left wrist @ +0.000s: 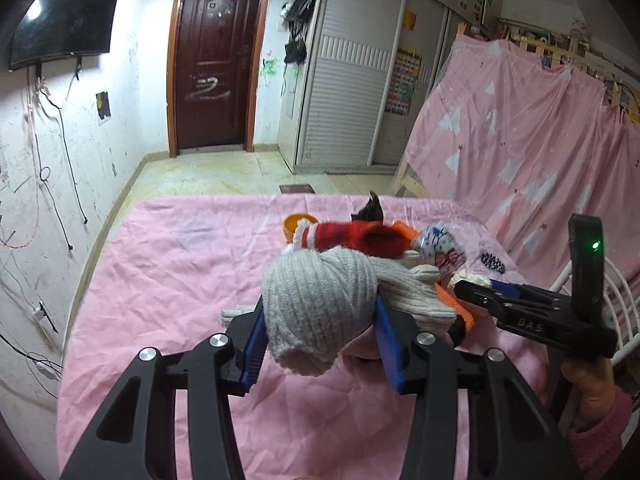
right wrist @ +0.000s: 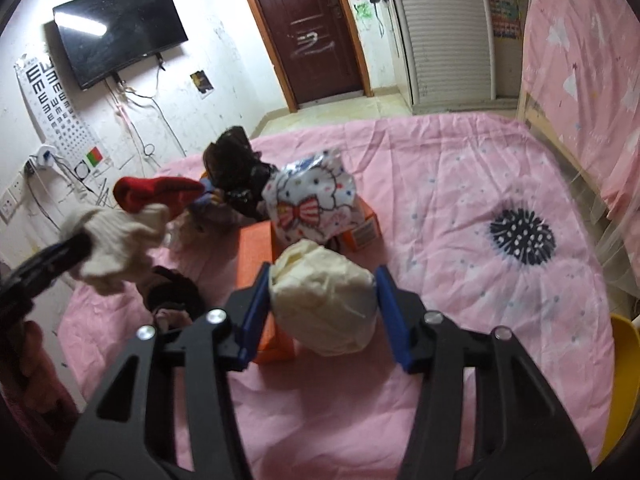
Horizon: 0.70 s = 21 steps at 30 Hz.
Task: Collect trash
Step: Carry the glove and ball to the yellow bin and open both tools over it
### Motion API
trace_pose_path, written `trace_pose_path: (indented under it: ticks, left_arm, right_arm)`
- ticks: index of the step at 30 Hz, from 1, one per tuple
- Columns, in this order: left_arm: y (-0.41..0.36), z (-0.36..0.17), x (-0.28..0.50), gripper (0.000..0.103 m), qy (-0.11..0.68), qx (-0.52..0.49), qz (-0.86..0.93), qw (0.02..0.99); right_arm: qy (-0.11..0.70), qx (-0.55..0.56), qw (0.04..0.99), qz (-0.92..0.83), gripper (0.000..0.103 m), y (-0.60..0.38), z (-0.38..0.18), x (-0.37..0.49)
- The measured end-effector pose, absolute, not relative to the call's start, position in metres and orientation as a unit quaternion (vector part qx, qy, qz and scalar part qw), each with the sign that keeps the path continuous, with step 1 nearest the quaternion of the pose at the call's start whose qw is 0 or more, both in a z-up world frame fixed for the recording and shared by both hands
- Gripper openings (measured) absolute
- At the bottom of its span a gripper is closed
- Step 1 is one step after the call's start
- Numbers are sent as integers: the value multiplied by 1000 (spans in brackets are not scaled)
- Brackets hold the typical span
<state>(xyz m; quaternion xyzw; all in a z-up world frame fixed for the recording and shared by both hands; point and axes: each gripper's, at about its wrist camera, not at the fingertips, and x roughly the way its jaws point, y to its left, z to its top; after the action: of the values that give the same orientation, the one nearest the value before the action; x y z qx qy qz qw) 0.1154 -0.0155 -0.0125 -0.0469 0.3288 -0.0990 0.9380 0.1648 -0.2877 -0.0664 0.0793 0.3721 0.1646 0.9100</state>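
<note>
My left gripper (left wrist: 320, 320) is shut on a grey-white knitted sock (left wrist: 320, 300), held above the pink bed; the sock also shows in the right wrist view (right wrist: 116, 236). My right gripper (right wrist: 324, 300) is shut on a crumpled cream tissue wad (right wrist: 324, 296), seen small in the left wrist view (left wrist: 470, 278). Under them lies a pile: a red sock (left wrist: 352, 238), an orange box (right wrist: 256, 256), a cartoon-printed bag (right wrist: 310, 200) and a dark crumpled wrapper (right wrist: 236, 168).
The pink bedsheet (left wrist: 180, 264) covers the bed. An orange bowl (left wrist: 294, 224) sits behind the pile. A dark brown fuzzy item (right wrist: 172, 292) lies left of the box. A pink curtain (left wrist: 520, 140) hangs to the right; a yellow object (right wrist: 624, 352) sits at the right edge.
</note>
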Motion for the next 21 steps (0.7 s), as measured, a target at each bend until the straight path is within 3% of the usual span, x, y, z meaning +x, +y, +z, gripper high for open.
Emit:
trace_pose_path:
  ticks: [9,21]
  left_arm:
    - [-19,23,87,41,289,-51,-98,951]
    - [-78,50,69,41,259,-24,-126,957]
  right_arm:
    - [324,88,925,175,49,-298,-38,138]
    - [252,102,956,112,50,-371,-3,98]
